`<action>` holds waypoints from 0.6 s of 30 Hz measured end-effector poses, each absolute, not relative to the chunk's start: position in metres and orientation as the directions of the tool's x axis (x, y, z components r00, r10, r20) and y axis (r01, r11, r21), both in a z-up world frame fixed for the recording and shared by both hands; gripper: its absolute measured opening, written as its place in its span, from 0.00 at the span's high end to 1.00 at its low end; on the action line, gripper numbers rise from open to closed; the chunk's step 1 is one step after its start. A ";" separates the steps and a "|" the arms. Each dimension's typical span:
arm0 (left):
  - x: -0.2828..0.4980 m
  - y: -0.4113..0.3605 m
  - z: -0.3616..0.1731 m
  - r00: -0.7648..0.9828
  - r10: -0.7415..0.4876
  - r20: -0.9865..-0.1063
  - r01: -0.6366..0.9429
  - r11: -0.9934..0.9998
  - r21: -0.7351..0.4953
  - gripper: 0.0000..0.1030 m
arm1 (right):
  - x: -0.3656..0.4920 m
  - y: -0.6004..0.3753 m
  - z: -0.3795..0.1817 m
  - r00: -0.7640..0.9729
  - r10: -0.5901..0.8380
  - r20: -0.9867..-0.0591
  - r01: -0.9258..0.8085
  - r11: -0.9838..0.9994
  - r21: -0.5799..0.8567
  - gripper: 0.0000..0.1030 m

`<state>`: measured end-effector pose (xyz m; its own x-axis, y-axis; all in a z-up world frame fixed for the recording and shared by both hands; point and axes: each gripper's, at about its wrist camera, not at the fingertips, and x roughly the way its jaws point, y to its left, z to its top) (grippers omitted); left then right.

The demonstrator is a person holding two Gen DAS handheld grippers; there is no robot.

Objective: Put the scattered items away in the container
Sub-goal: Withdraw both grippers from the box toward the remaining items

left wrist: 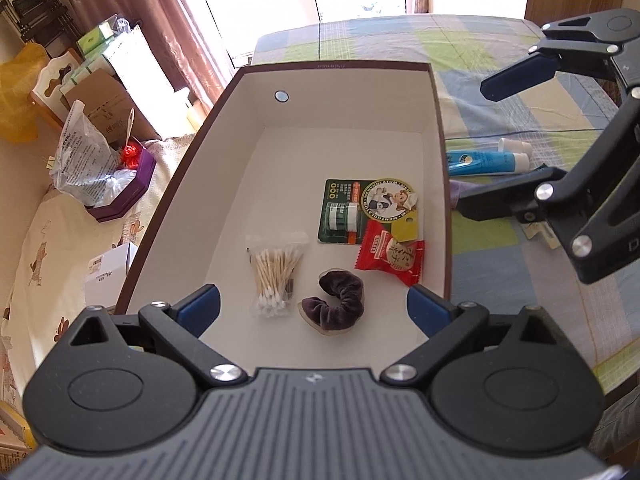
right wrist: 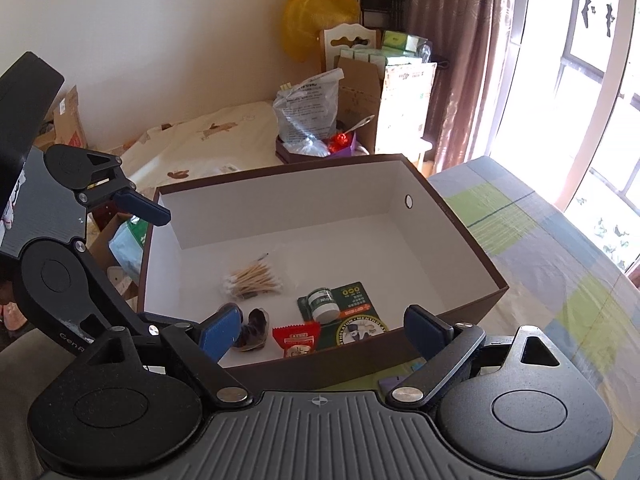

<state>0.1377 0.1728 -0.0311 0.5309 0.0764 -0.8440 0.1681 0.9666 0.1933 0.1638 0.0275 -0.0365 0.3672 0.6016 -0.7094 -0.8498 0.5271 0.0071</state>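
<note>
On the bed (left wrist: 500,248), with its checked blue, green and cream cover, the brown box (left wrist: 438,92) with the white lining stands near the bed's left edge, and most of the tidying looks done. Four things already lie on the box floor, gathered toward its near end: a clear bag of cotton swabs (left wrist: 276,276), a dark velvet scrunchie (left wrist: 334,306), a red snack packet (left wrist: 390,256) and a green blister card holding a small jar (left wrist: 340,212).

Left outside, as far as the left wrist view shows, is a blue tube with a white cap (left wrist: 486,161) lying on the cover just beside the box's right wall, with a second white-capped item (left wrist: 514,145) close behind it. A purplish scrap shows under the right claw, too hidden to name.

The left claw (left wrist: 314,306) hovers over the near end of the box, its jaws wide and holding nothing. The right claw (right wrist: 322,330) hangs by the box's right wall, likewise spread wide and empty, so the tubes are probably its next concern.

The round label on the green card reads "MENTHOLATUM". The red packet carries Chinese characters I cannot make out. "Gen" is printed on the left claw's arm in the right wrist view. Small print on the box rim is too fine to read.
</note>
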 end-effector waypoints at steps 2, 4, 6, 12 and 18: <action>0.133 0.168 -0.024 0.544 0.070 -0.836 0.169 0.967 0.192 0.05 | 0.162 0.017 -0.030 0.384 0.610 -0.693 -0.835 0.549 0.021 0.09; 0.129 0.164 -0.016 0.559 0.064 -0.827 0.171 0.967 0.190 0.05 | 0.160 0.005 -0.024 0.398 0.618 -0.678 -0.821 0.569 0.036 0.09; 0.124 0.158 -0.009 0.573 0.057 -0.818 0.175 0.966 0.190 0.05 | 0.159 -0.008 -0.018 0.417 0.622 -0.663 -0.805 0.591 0.048 0.09; 0.112 0.137 0.007 0.626 0.033 -0.779 0.193 0.961 0.196 0.05 | 0.147 -0.058 -0.003 0.478 0.614 -0.628 -0.744 0.663 0.081 0.09; 0.103 0.107 0.014 0.667 -0.036 -0.745 0.242 0.955 0.171 0.06 | 0.134 -0.118 -0.006 0.546 0.540 -0.640 -0.626 0.771 0.117 0.09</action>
